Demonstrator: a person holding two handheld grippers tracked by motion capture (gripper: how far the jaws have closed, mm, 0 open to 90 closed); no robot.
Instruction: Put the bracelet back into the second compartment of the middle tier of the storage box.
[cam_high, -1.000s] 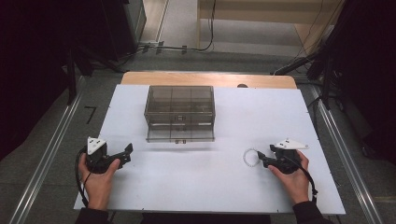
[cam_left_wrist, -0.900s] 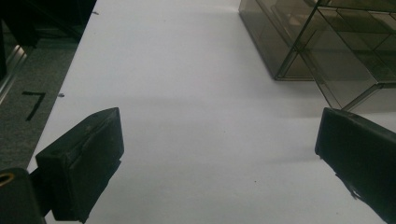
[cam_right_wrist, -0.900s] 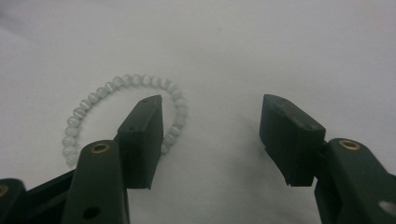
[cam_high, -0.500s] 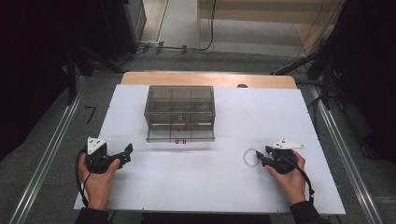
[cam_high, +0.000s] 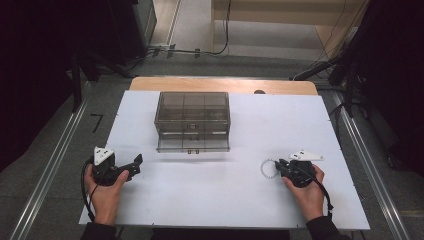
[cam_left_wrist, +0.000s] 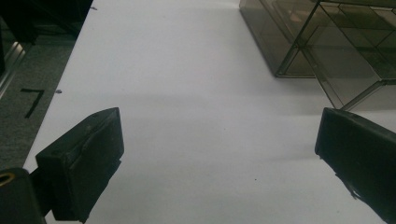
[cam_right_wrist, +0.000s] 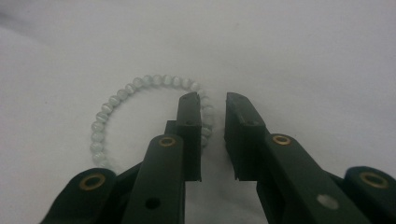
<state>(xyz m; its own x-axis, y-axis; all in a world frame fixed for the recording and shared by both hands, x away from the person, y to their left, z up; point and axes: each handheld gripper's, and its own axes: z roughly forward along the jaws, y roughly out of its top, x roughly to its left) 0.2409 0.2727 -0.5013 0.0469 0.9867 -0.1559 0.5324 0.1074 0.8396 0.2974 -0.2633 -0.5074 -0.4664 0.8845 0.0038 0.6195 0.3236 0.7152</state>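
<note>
On the white bench (cam_high: 230, 200), one bead bracelet (cam_right_wrist: 109, 116) is straddled by the narrowing right hand-held gripper (cam_right_wrist: 214, 100).
One drawer box (cam_high: 192, 120) is seen, contents unclear; the left hand-held gripper (cam_left_wrist: 219, 144) is spread, empty.

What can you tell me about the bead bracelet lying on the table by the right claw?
The bracelet is a closed ring of small, round, pale whitish-green beads that look glassy or stone-like. It lies flat on the white table, right of the middle and apart from the smoky clear drawer box. The right claw straddles its near-right arc, jaws just closing, a narrow gap left; one jaw covers a few beads. Whether the pads press on them cannot be told.
</note>
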